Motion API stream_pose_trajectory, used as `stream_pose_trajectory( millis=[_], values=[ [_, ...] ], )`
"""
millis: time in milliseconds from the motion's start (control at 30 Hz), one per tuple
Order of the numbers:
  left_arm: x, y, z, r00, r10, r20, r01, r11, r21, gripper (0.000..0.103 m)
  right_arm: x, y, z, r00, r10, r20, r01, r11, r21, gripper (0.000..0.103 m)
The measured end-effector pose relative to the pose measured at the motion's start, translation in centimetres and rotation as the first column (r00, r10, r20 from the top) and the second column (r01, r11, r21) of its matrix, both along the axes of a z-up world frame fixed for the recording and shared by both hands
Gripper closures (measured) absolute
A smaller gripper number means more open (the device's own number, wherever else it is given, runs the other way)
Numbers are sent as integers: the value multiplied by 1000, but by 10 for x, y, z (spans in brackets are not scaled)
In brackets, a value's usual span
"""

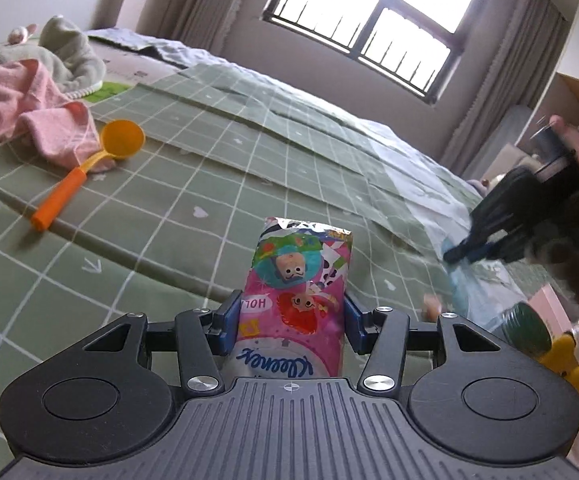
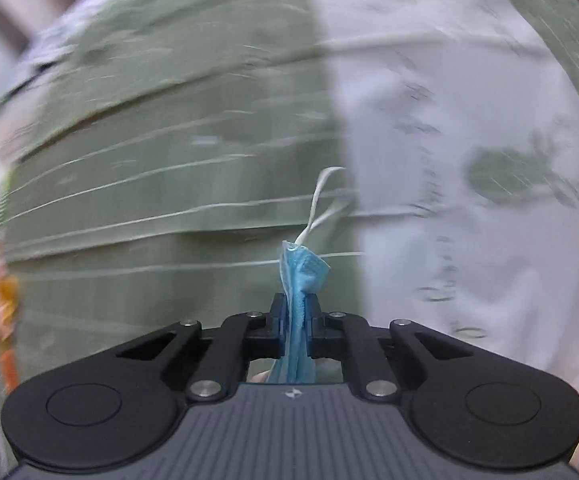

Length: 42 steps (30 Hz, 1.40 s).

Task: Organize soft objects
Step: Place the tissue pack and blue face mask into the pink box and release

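My left gripper (image 1: 291, 320) is shut on a pink Kleenex tissue pack (image 1: 297, 292) with cartoon prints and holds it above the green checked bed (image 1: 209, 168). My right gripper (image 2: 294, 320) is shut on a blue face mask (image 2: 299, 280), whose white ear loop (image 2: 317, 196) sticks out ahead. The right wrist view is blurred by motion over the green and white bedding (image 2: 169, 160). The right gripper also shows at the right edge of the left wrist view (image 1: 501, 224).
A pink towel (image 1: 29, 100), a grey-green plush (image 1: 65, 52) and an orange spoon (image 1: 89, 160) lie at the bed's left. A dark green lid (image 1: 529, 328), a yellow toy (image 1: 573, 368) and a pink box (image 1: 545, 304) sit at the right. A window (image 1: 369, 20) is behind.
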<state>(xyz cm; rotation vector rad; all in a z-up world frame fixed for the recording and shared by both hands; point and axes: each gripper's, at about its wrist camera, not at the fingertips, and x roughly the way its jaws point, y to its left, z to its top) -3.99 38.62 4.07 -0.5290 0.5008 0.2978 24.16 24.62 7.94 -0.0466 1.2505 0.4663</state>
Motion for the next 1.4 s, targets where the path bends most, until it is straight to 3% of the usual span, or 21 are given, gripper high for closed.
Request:
stream_pose_trajectory(
  millis=[133, 300, 467, 667, 833, 967, 1067, 1167, 1233, 1333, 1400],
  values=[
    [-6, -4, 25, 999, 15, 41, -15, 1000, 0, 47, -53, 10, 67, 976, 187, 115, -199, 974, 110, 95],
    [-7, -31, 72, 996, -11, 86, 6, 998, 64, 47, -107, -16, 160, 906, 311, 287, -379, 897, 227, 95],
    [7, -78, 114, 989, -94, 111, 80, 989, 124, 47, -131, -80, 222, 855, 302, 422, -440, 853, 282, 95],
    [47, -153, 150, 962, -250, 114, 230, 960, 162, 47, -134, -187, 245, 852, 202, 484, -379, 874, 302, 95],
    [102, -228, 159, 900, -424, 102, 408, 902, 145, 47, -115, -280, 232, 838, 93, 538, -280, 919, 277, 95],
    [161, -283, 143, 841, -529, 112, 531, 847, 9, 47, -96, -350, 204, 807, 4, 591, -207, 938, 276, 95],
    [202, -322, 125, 823, -559, 99, 565, 824, -46, 47, -78, -393, 174, 752, -46, 657, -176, 947, 268, 95],
    [239, -360, 110, 808, -582, 87, 585, 811, -10, 47, -54, -415, 133, 720, -44, 693, -143, 967, 211, 95],
    [262, -379, 99, 801, -596, 62, 596, 803, 10, 46, -34, -425, 102, 744, -46, 667, -117, 973, 197, 95],
    [289, -402, 84, 801, -599, -8, 599, 801, 9, 44, -5, -439, 45, 810, -59, 583, -62, 981, 185, 95],
    [300, -414, 72, 797, -600, -75, 602, 798, 20, 44, 0, -441, 17, 829, -47, 557, -54, 985, 164, 95]
  ],
)
